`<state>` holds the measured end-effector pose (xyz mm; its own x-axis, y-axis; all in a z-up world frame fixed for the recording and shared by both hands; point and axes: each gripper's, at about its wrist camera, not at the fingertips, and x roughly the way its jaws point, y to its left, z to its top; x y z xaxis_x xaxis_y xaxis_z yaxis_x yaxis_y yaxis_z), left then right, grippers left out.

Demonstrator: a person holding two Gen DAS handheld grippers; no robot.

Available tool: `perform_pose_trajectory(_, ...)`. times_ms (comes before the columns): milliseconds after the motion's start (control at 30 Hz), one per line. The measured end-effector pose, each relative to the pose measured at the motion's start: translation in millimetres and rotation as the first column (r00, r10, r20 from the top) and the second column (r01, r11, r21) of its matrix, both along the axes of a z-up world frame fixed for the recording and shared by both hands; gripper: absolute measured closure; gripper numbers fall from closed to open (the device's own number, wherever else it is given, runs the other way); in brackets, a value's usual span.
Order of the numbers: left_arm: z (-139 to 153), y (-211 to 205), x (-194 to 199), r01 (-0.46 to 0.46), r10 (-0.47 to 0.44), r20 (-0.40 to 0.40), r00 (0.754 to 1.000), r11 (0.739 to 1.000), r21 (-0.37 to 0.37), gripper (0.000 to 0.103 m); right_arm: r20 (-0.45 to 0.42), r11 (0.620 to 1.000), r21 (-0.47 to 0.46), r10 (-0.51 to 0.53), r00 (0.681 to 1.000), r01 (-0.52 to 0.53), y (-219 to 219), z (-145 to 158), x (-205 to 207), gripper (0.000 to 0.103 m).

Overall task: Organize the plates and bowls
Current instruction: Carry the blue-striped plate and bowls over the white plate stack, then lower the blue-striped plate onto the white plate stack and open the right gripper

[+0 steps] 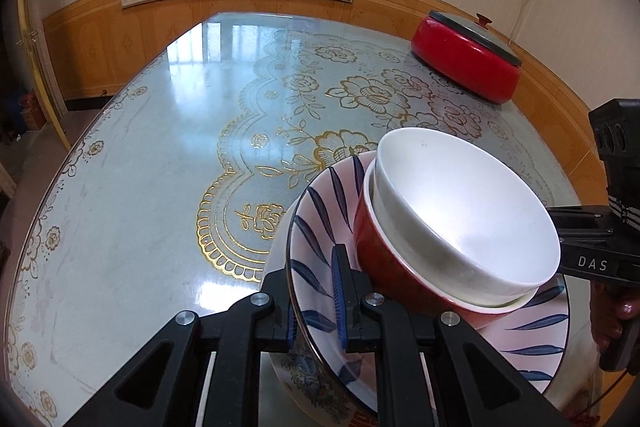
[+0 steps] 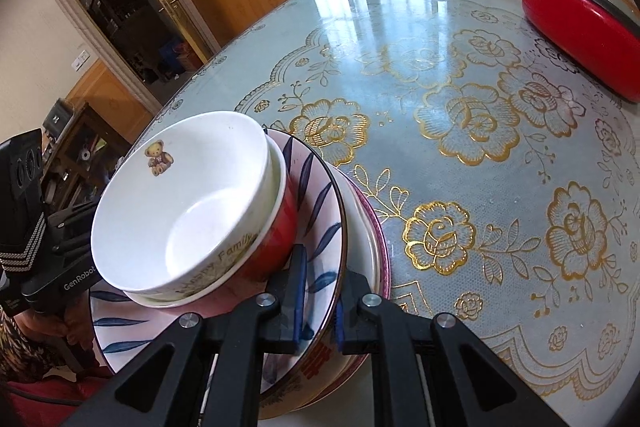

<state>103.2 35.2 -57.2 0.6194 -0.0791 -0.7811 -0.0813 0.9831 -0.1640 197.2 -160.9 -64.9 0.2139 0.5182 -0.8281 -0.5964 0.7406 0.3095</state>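
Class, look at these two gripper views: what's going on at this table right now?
A person holds a gripper in each hand. The left gripper and the right gripper are both shut on opposite rims of a blue-leaf plate. On that plate sits a red bowl with a white teddy-bear bowl nested inside. More plates lie stacked beneath. A red lidded pot stands apart at the far side of the floral-covered table.
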Motion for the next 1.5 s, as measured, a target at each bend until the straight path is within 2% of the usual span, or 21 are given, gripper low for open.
perform_pose_trajectory(400,1,5,-4,0.020,-0.020,0.003,1.000,1.000,-0.011,0.090,0.015,0.999,-0.037,-0.035,0.999,0.035,4,4,-7,0.090)
perform_pose_trajectory(733,-1,6,-10,0.096,-0.096,0.011,0.995,0.995,-0.019,0.088,0.059,0.985,-0.037,-0.165,0.984,0.167,-6,12,-26,0.082)
perform_pose_trajectory(867,0,12,-14,0.121,-0.121,0.007,0.993,0.991,-0.053,0.088,-0.006,0.977,0.000,-0.212,0.977,0.212,-12,7,-36,0.082)
perform_pose_trajectory(933,0,11,-19,0.155,-0.155,0.002,0.988,0.987,-0.041,0.087,-0.040,0.972,0.019,-0.232,0.972,0.233,-14,3,-42,0.082)
perform_pose_trajectory(1067,3,4,-27,0.200,-0.200,0.008,0.980,0.979,0.024,0.081,-0.012,0.962,0.011,-0.271,0.963,0.271,-16,3,-52,0.086)
perform_pose_trajectory(1167,3,4,-28,0.204,-0.204,0.005,0.979,0.978,0.033,0.081,-0.029,0.951,0.028,-0.306,0.951,0.307,-21,0,-55,0.091)
perform_pose_trajectory(1267,3,0,-26,0.198,-0.198,-0.003,0.980,0.978,0.062,0.081,-0.058,0.943,0.048,-0.327,0.943,0.330,-25,-2,-53,0.091)
perform_pose_trajectory(1367,2,-3,-23,0.182,-0.182,-0.005,0.983,0.981,0.070,0.082,-0.032,0.948,0.028,-0.316,0.948,0.317,-23,1,-49,0.091)
perform_pose_trajectory(1500,2,-4,-25,0.161,-0.161,-0.014,0.987,0.985,0.064,0.082,-0.040,0.957,0.009,-0.289,0.956,0.290,-22,4,-50,0.091)
